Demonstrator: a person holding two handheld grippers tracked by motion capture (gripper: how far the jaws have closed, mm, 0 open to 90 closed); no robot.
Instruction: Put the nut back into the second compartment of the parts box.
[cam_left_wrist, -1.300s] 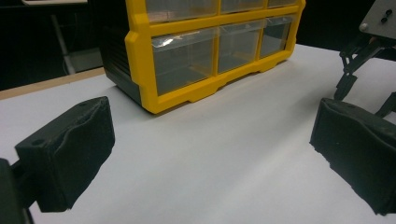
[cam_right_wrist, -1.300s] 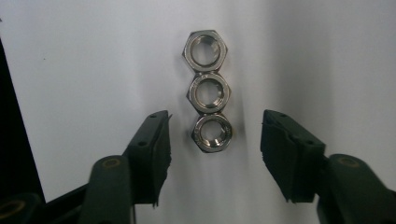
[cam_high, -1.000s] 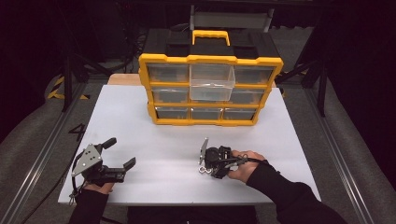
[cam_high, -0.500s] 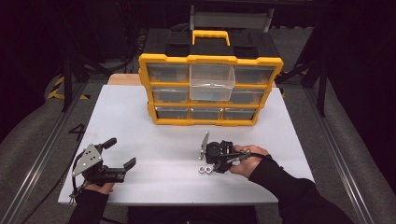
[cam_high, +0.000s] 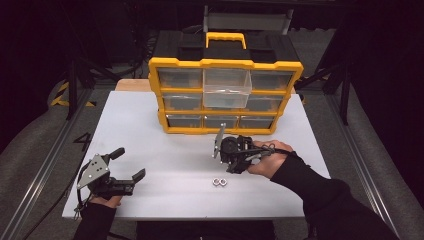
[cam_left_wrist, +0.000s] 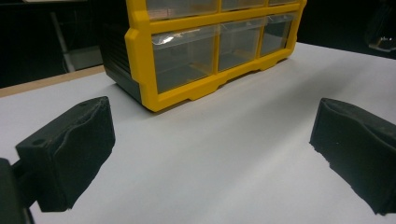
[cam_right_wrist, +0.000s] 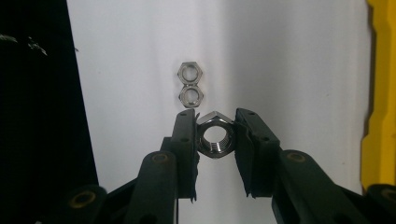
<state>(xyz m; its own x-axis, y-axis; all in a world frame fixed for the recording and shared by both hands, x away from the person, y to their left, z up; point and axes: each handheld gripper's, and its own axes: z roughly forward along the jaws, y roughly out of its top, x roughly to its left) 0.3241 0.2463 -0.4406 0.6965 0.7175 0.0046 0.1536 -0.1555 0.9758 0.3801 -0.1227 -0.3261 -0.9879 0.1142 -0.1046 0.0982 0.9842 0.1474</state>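
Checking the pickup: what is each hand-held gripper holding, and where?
The right hand-held gripper clamps a hex nut by two opposite flats. The left hand-held gripper is open, holding nothing.

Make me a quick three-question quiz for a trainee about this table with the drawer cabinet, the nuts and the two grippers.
1. True or false: the right gripper is shut on a large nut.
2. How many small nuts lie on the white table, and do they touch each other?
3. Multiple choice: on the yellow drawer cabinet, which drawer is pulled out? A) top left B) top middle C) bottom right

Key
1. True: the nut sits clamped between the jaws, lifted above the table.
2. Two, lying side by side and touching.
3. B: the clear top middle drawer sticks out in front of the others.
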